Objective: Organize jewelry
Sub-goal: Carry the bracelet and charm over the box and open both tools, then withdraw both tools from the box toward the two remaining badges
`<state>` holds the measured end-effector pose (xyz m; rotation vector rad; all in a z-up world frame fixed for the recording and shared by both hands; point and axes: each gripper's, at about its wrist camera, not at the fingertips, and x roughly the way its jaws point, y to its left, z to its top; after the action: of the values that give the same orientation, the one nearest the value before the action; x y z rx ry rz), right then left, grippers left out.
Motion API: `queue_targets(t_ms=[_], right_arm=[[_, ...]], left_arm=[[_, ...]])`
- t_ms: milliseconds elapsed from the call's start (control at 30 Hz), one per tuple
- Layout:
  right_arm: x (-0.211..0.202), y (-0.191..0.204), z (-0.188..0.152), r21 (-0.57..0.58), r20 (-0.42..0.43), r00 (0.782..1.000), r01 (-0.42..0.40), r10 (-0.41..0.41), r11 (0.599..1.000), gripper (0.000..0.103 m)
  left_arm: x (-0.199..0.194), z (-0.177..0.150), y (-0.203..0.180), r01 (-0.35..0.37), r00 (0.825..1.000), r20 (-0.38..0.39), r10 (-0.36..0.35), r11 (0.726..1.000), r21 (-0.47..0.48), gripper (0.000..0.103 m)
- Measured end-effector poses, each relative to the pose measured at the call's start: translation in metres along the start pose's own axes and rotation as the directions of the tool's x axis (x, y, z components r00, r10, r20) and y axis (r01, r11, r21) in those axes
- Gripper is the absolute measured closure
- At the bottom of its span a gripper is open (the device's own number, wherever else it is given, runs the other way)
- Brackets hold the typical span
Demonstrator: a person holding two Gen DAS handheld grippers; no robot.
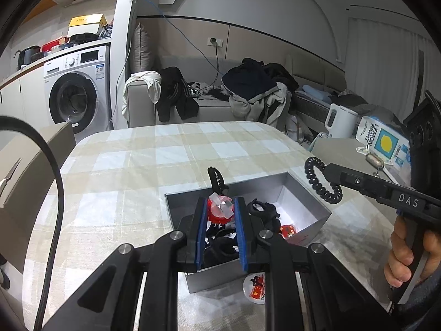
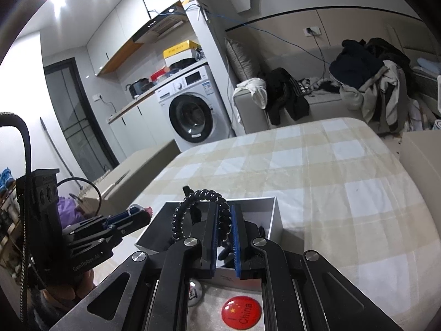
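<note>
A grey open box (image 1: 308,193) sits on the checked tablecloth and holds several dark hair pieces and a red trinket (image 1: 288,230). My left gripper (image 1: 220,212) is shut on a red and clear hair clip (image 1: 220,209), held over the box. My right gripper (image 2: 223,222) is shut on a black spiral hair tie (image 2: 193,207), held over the box (image 2: 273,215). It shows in the left wrist view too (image 1: 322,179). A black claw clip (image 1: 216,179) leans at the box's far rim.
A red round China badge (image 2: 241,313) and a second round badge (image 2: 194,292) lie on the table in front of the box. A white kettle (image 1: 340,120) and a lemon carton (image 1: 384,143) stand on a side surface at right. A sofa with clothes is behind.
</note>
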<state>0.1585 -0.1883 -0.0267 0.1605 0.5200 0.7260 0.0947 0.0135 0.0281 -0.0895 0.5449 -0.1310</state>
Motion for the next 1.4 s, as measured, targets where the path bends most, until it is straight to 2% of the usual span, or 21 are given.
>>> queue_targets(t_ms=[367,600,967,1133,1233,1300,1333,1367,1400], right_arm=[[0.014,0.000,-0.010,0.003,-0.034,0.999,0.033,-0.033,0.999,0.095],[0.021,-0.010,-0.013,0.031,-0.047,0.997,0.064,-0.063,0.997,0.095],[0.026,-0.006,-0.015,0.024,-0.066,0.997,0.044,-0.042,0.999,0.092],[0.022,0.000,-0.014,0.000,-0.050,0.998,0.032,-0.032,0.999,0.092],[0.019,0.004,-0.012,-0.016,-0.049,0.998,0.034,-0.034,0.999,0.089],[0.016,0.005,-0.011,-0.023,-0.045,0.998,0.036,-0.037,0.999,0.077],[0.014,0.005,-0.012,-0.026,-0.042,0.998,0.040,-0.041,0.999,0.074],[0.012,0.005,-0.011,-0.031,-0.040,0.998,0.044,-0.045,0.999,0.067],[0.009,0.005,-0.012,-0.042,-0.043,0.998,0.048,-0.050,0.998,0.056]], left_arm=[[0.008,-0.005,0.001,-0.010,1.000,-0.026,0.009,1.000,-0.020,0.089],[0.011,-0.009,-0.005,-0.015,0.999,-0.031,0.015,1.000,0.002,0.089],[0.014,-0.014,-0.012,-0.020,0.999,-0.040,0.022,0.999,0.042,0.089],[0.011,-0.013,-0.012,-0.012,0.999,-0.031,0.013,0.999,0.036,0.088],[0.009,-0.011,-0.012,0.011,0.999,-0.031,-0.010,0.999,0.036,0.077],[0.007,-0.010,-0.012,0.026,0.999,-0.037,-0.024,0.999,0.033,0.043],[0.003,-0.009,-0.012,0.034,0.999,-0.032,-0.033,0.999,0.028,0.035],[0.000,-0.009,-0.013,0.037,0.999,-0.027,-0.036,0.999,0.025,0.024],[-0.003,-0.009,-0.013,0.040,0.999,-0.022,-0.040,0.999,0.025,0.018]])
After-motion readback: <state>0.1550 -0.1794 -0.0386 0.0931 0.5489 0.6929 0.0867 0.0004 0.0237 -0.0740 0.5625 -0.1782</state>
